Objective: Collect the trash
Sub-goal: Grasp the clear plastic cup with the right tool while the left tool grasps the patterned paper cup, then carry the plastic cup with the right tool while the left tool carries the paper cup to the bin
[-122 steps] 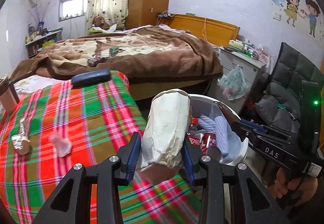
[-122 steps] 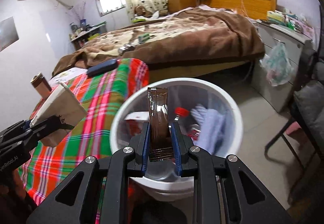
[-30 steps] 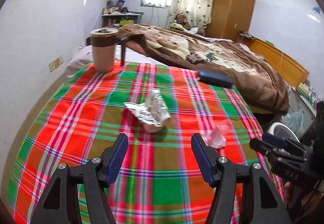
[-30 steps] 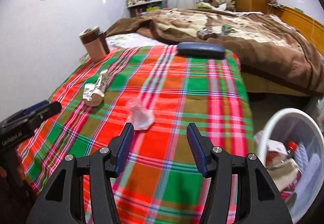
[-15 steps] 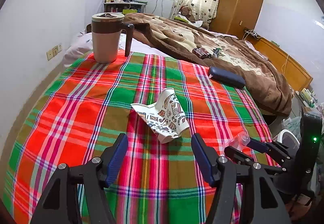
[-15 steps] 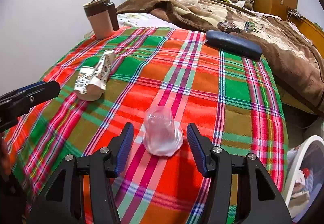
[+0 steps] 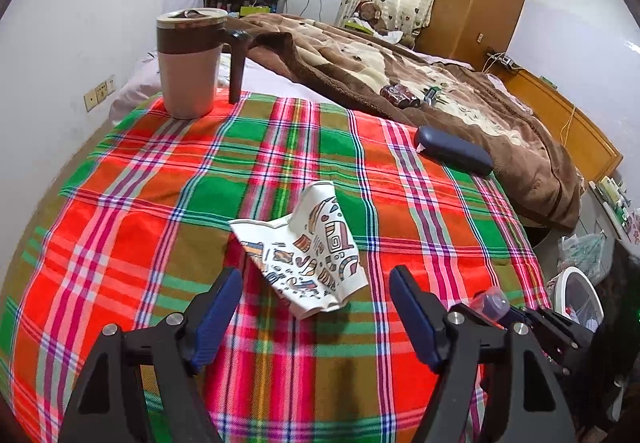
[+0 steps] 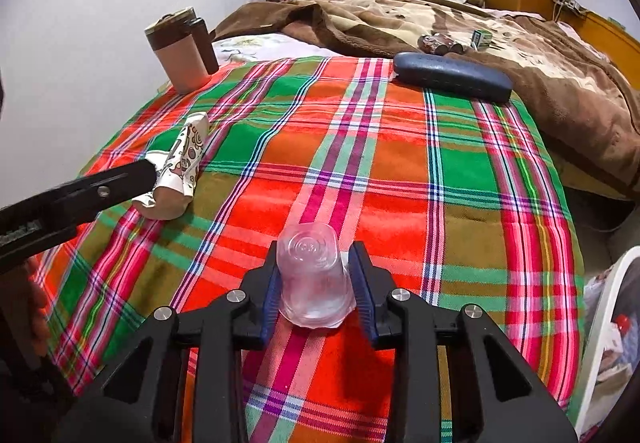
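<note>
Both grippers have closed in since 0.5 s ago: the right gripper [image 8: 316, 283], then open short of the clear plastic cup [image 8: 314, 277], now has its pads on either side of it, and the left gripper [image 7: 316, 307] sits nearer the crushed paper cup [image 7: 308, 255].

Findings, right side: cup stands upside down on the plaid cloth [image 8: 460, 179], base up, w/ pads touching or nearly touching both walls. Appears clamped, but no clear wall dent shows, so treat grip as unconfirmed. Thin plastic will likely buckle; you should squeeze only till it holds, then lift straight up before swinging to the white bin [image 8: 600, 343] at lower right.

Findings, left side: jaws wide apart, nothing held. Paper cup lies flattened on its side just ahead of the tips, between them but not yet inside. Push fwd so pads straddle the thick crumpled body, not the loose flap, and keep the tips off the cloth to avoid snagging it.

Not trash by my judgement: mug [image 7: 190, 63] and dark case [image 7: 452, 155] at far edge. Leave them.
</note>
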Available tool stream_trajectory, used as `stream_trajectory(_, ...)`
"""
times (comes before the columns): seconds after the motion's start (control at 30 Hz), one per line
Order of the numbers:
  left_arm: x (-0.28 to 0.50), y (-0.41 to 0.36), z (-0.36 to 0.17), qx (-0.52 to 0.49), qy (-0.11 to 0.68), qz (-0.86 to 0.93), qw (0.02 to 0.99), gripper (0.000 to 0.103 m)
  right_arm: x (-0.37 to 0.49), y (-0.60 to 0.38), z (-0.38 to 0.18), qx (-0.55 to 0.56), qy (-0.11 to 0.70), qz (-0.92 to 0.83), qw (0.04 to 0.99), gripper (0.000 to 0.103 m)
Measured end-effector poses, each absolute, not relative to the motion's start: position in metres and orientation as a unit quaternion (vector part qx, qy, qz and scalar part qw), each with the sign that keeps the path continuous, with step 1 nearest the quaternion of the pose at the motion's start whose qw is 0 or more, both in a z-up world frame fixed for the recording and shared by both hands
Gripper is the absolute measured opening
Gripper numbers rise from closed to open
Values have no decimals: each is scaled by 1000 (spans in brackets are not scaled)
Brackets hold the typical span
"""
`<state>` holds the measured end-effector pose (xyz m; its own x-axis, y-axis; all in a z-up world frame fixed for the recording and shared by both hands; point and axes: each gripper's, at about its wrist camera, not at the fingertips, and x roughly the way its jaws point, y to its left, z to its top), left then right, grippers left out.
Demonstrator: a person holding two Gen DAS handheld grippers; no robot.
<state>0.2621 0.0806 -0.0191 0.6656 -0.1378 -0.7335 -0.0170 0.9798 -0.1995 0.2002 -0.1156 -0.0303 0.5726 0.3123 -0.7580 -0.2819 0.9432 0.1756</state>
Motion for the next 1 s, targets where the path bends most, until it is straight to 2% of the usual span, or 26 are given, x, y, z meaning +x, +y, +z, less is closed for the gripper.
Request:
stream_trajectory(0.5,287,75,-41,-90,431,2,898,75,198,-130,-29,51,419,162,892,34)
stream_trajectory(0.57,288,77,-41,-95,429,4,898,61,198,-132,-29,56,420,160,892,34)
stream_trajectory(0.63,289,77,-43,-95,432,4,897,55,199,-135,-30,65,419,158,892,34)
stream_trajectory(1.0,277,76,-38,-102,420,-5,902,53,198,-141,-31,78,418,161,891,34)
